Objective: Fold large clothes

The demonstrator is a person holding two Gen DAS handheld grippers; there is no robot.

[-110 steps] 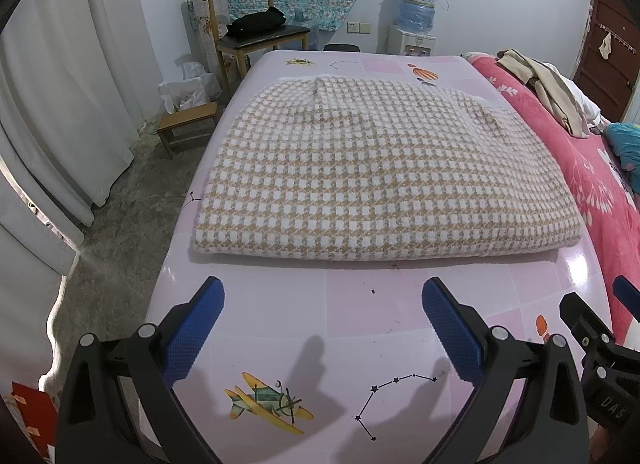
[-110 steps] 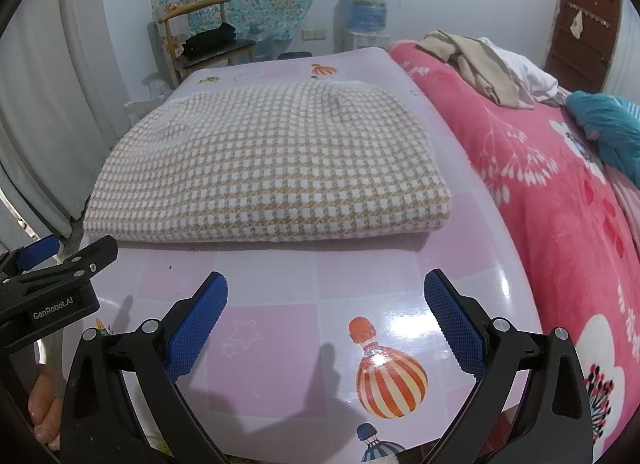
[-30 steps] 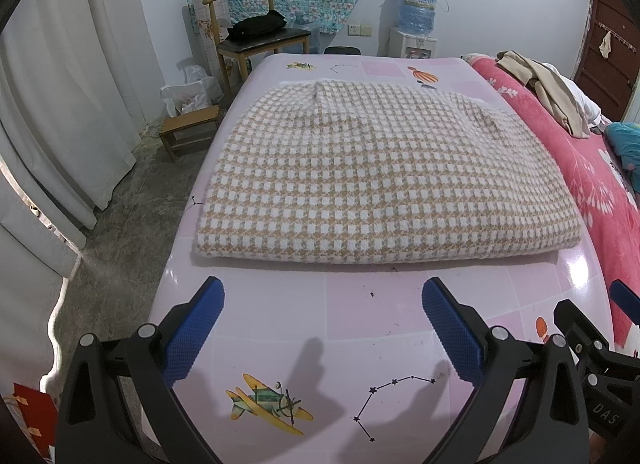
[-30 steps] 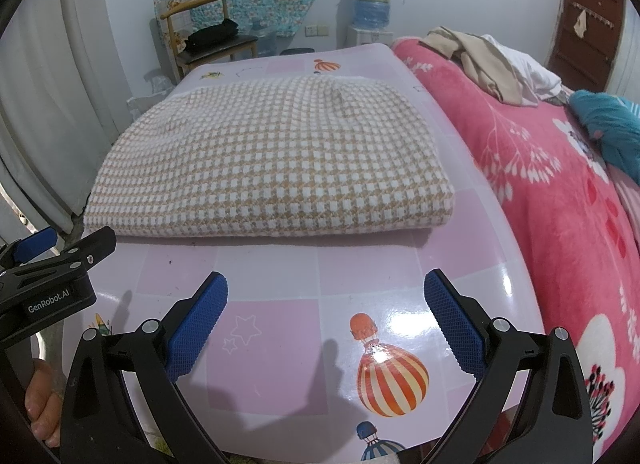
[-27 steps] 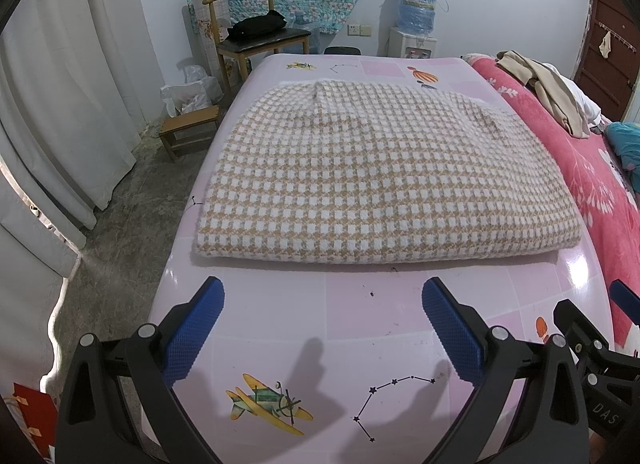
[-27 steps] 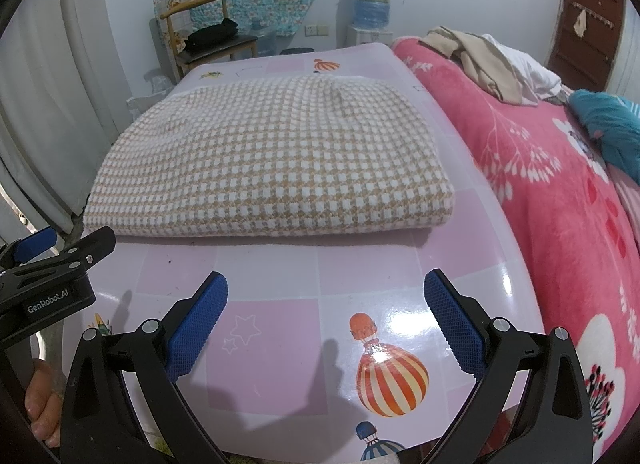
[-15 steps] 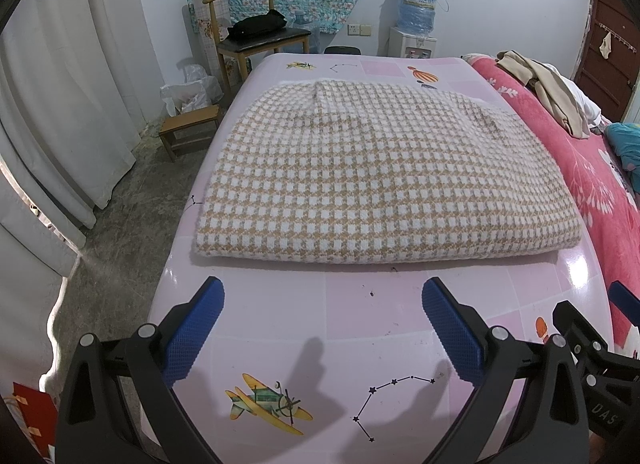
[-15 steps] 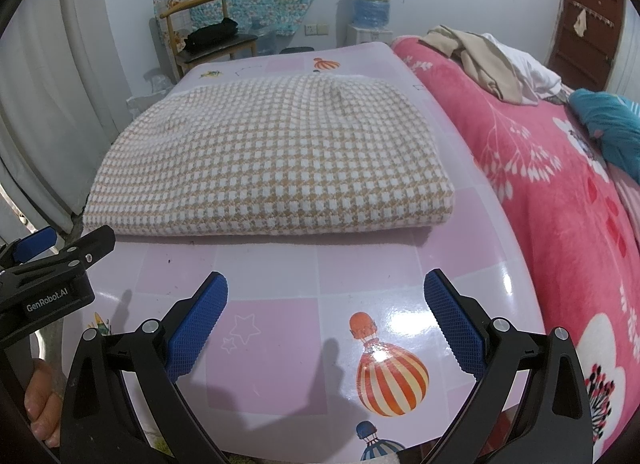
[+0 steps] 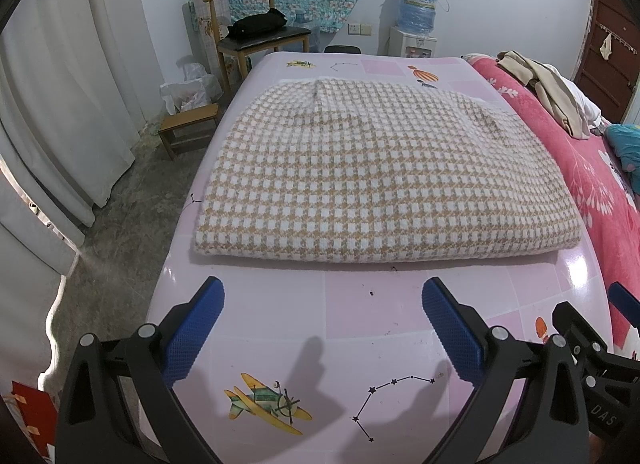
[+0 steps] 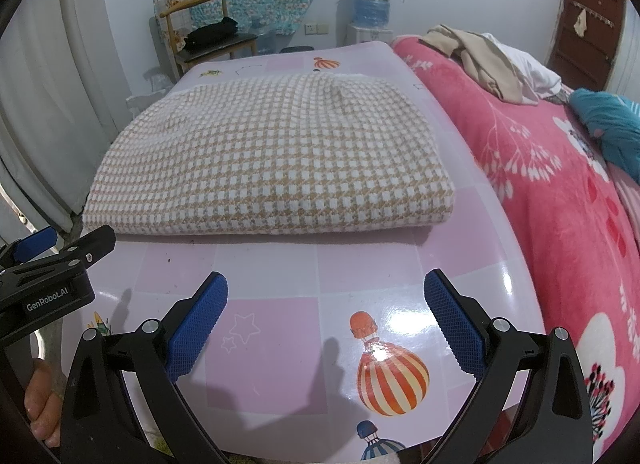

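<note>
A tan and white checked garment [image 9: 380, 179] lies folded into a thick rectangle on the pink table [image 9: 360, 328], its folded front edge facing me. It also shows in the right wrist view [image 10: 276, 159]. My left gripper [image 9: 322, 304] is open and empty, hovering over bare table just in front of the garment's left half. My right gripper [image 10: 326, 300] is open and empty in front of the garment's right half. Neither touches the cloth. The left gripper's body [image 10: 44, 280] shows at the left edge of the right wrist view.
A bed with a pink flowered blanket [image 10: 560, 191] adjoins the table on the right, with beige clothes [image 10: 476, 55] and a teal item [image 10: 608, 119] on it. A wooden chair [image 9: 256, 43], a small stool [image 9: 188, 131], a water dispenser [image 9: 416, 23] and white curtains [image 9: 60, 103] stand beyond and to the left.
</note>
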